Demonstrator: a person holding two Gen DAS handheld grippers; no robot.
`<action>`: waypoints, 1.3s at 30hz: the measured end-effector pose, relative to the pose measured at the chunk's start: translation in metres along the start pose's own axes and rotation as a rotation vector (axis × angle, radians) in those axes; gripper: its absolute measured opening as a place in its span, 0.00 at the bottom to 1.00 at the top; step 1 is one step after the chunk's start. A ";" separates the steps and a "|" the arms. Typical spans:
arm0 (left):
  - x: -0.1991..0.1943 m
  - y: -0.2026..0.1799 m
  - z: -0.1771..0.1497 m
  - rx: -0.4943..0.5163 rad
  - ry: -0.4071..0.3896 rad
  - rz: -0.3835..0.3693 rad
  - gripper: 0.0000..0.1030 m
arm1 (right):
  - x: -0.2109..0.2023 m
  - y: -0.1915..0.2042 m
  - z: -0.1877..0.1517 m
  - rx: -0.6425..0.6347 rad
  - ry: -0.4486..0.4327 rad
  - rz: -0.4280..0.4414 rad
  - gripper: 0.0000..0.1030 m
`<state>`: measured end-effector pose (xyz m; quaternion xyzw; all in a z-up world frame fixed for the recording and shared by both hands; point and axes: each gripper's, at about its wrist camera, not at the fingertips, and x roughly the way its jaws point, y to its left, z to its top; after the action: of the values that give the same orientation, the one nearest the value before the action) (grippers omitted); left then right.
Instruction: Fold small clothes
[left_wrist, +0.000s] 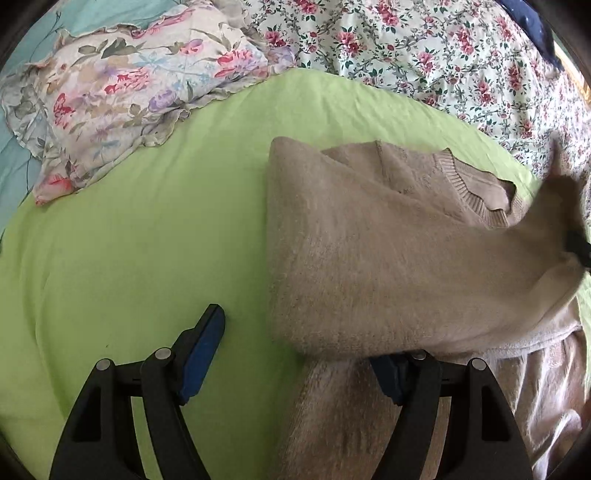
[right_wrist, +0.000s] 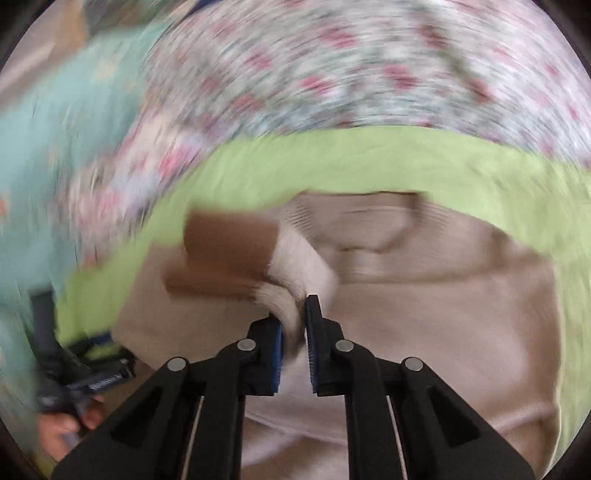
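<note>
Black linkage arms and blue pads fill the foreground: the left gripper (left_wrist: 295, 354) stands wide open w/ nothing pinched, though a fold of the beige sweater (left_wrist: 369, 251) drapes over its right-hand finger and hides that pad. The other pad (left_wrist: 201, 350) rests bare on the green sheet (left_wrist: 129, 258). Just ahead of those jaws the sweater lies spread on the sheet, ribbed neckline (left_wrist: 476, 192) beyond and to the right. The right gripper (right_wrist: 293, 325) is nearly closed, pinching a bunched edge of the knit between its pads; its view is smeared w/ motion blur. A floral pillow (left_wrist: 110, 99) and a flowered quilt (left_wrist: 443, 62) lie well beyond the left jaws.

Risks, as judged: the pinch looks thin, just a tuft, so a quick pull could slip it free and drop the fold crooked. Fabric lying over the open left finger could snag and drag the layer underneath, wrinkling it. Fuzzy knit may cling to the sheet and bunch.
</note>
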<state>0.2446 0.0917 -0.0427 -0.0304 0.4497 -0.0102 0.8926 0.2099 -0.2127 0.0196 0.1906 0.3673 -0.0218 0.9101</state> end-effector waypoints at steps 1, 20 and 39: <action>0.001 -0.001 0.000 0.003 -0.002 0.005 0.72 | -0.008 -0.024 -0.004 0.078 -0.012 -0.003 0.12; -0.007 0.003 0.003 0.000 -0.054 0.022 0.65 | -0.020 -0.105 -0.019 0.366 -0.038 0.123 0.09; 0.003 0.008 -0.007 -0.029 -0.032 -0.001 0.67 | -0.021 -0.134 -0.046 0.309 0.081 -0.158 0.09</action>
<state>0.2406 0.0995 -0.0503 -0.0437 0.4353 -0.0036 0.8992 0.1395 -0.3225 -0.0410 0.2994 0.4097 -0.1417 0.8500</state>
